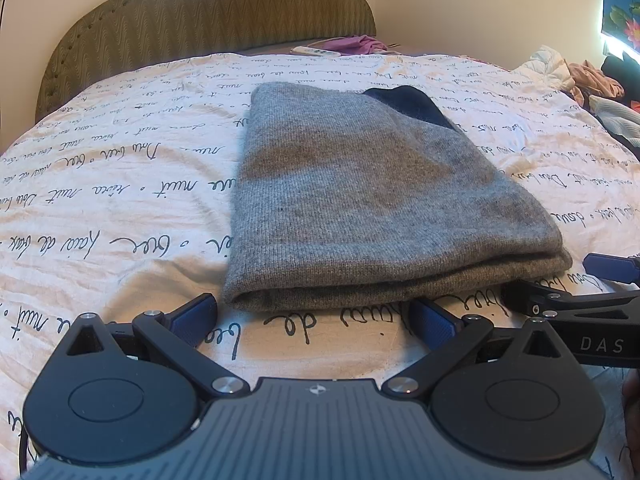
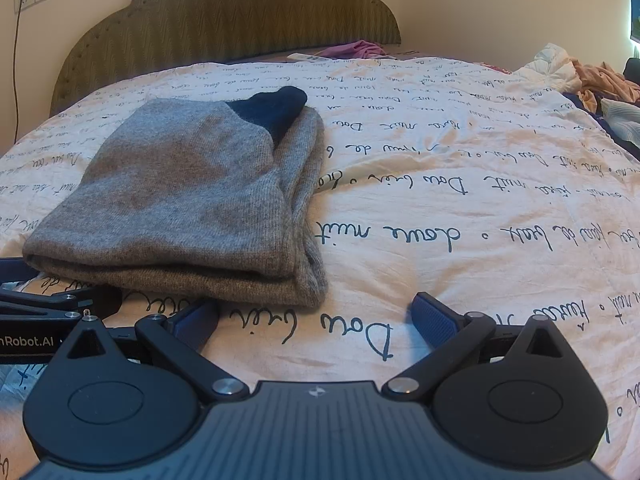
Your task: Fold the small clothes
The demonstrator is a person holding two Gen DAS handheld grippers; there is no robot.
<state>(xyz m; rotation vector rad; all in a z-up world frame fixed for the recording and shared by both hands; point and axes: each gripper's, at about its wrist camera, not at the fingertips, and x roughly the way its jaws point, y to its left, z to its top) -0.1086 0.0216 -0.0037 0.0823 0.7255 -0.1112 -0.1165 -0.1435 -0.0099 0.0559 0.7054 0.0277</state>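
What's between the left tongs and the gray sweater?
Nothing but bedspread. In the left wrist view, the open left tongs sit just short of the folded gray sweater, with only the bedspread and its handwriting print in between.

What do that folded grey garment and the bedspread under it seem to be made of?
The grey garment looks like soft knitted wool or a wool blend: fine ribbed stitches, fuzzy matte surface, thick rounded folds. The bedspread looks like thin woven cotton, matte and creased, printed with dark script. Neither fibre is certain.
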